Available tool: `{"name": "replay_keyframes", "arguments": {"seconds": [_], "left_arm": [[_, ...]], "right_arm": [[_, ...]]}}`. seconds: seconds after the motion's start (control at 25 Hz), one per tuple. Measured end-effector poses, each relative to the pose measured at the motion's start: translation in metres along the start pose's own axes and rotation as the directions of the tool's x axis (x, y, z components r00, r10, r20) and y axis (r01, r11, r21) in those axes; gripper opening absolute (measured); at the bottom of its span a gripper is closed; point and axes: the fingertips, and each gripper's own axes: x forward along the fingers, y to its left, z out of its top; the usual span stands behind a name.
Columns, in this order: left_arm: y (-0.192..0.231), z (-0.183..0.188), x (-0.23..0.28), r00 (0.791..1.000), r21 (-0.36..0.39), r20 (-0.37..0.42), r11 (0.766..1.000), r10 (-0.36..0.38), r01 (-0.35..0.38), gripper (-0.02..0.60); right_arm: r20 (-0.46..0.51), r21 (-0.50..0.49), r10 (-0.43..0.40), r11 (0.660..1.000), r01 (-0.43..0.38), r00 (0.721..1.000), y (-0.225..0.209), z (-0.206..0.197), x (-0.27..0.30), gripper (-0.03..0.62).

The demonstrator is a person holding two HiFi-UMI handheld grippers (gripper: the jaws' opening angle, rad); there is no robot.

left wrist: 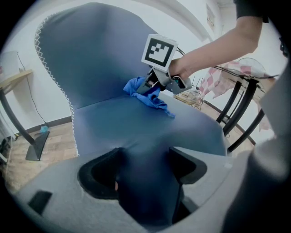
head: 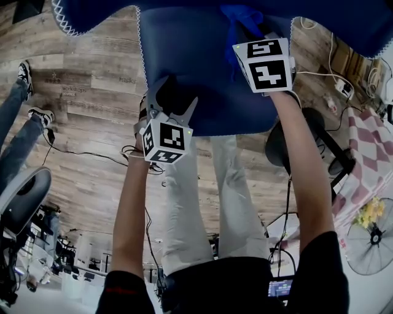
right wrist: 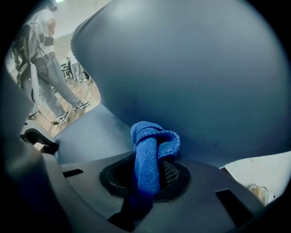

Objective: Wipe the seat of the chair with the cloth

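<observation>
The left gripper (left wrist: 144,170) sits at the front edge of the chair's seat (left wrist: 136,129), that edge between its jaws, while the right gripper (left wrist: 151,87), farther back and rightward near the backrest (left wrist: 91,63), holds the cloth (left wrist: 146,94) on the seat.

chair (head: 202,67) back cut off, cloth (head: 241,15) mostly hidden

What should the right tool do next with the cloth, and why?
Probably drag the cloth forward across the seat, toward the left tool. The right tool grips it bunched at the seat's back, by the backrest, while the left tool clamps the front edge, so the broad middle lies ahead.
</observation>
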Motion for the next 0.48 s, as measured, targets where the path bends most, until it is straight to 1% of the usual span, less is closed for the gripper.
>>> {"name": "replay_keyframes", "arguments": {"seconds": [0.24,0.48], "left_arm": [[0.001,-0.002,0.001,1.0,0.0,-0.001,1.0,0.003,-0.003,0.341],[0.002,-0.003,0.0,1.0,-0.003,0.0,1.0,0.002,-0.002,0.341]], "right_arm": [[-0.019,0.019,-0.05,0.999,0.05,0.999,-0.028,-0.021,-0.009,0.057],[-0.037,0.026,-0.079,0.996,0.08,0.996,-0.046,-0.036,-0.016,0.057]]}}
